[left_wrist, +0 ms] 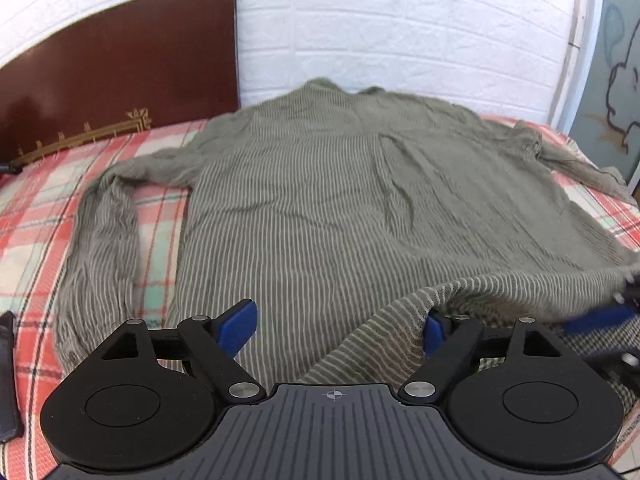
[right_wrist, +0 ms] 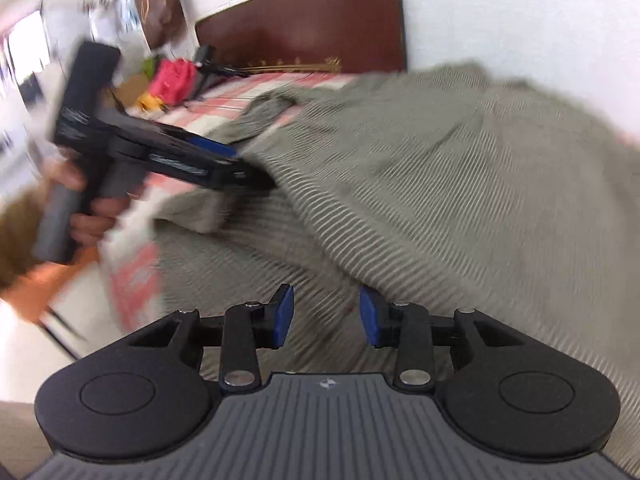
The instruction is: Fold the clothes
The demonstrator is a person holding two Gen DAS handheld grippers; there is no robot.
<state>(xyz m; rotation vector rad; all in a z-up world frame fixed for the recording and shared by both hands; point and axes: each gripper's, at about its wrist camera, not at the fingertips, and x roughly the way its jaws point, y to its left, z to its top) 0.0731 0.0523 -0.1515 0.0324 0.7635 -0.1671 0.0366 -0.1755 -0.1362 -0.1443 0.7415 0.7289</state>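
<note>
Shirt [left_wrist: 312,200], grey-green w/ thin pale stripes, lies spread on bed w/ plaid sheet [left_wrist: 36,208]: collar end toward white brick wall [left_wrist: 380,32], hem end nearest both cams, so long axis runs away from the tongs. L→R in left wrist view: left sleeve [left_wrist: 100,236] trails down beside body of shirt, a strip of sheet showing between them; body mostly flat w/ one crease down the middle; right sleeve [left_wrist: 568,160] lies out toward bed edge. Hem [left_wrist: 400,320] not flat, a flap is lifted and turned so the underside shows. Left tongs [left_wrist: 340,328] spread wide, cloth lying between the fingers and draped over the right-side finger, nothing pinched. Right tongs [right_wrist: 326,316] spread as well, hovering over blurred striped cloth, no grip; in left view they show only as a blue smear at the hem's right end. Right wrist view shows a hand [right_wrist: 96,216] holding the left unit at the hem corner. Judgement: both tongs at hem end, left nearer the lifted flap. Scene fits hem just let go or about to be taken; can't settle which.
</note>
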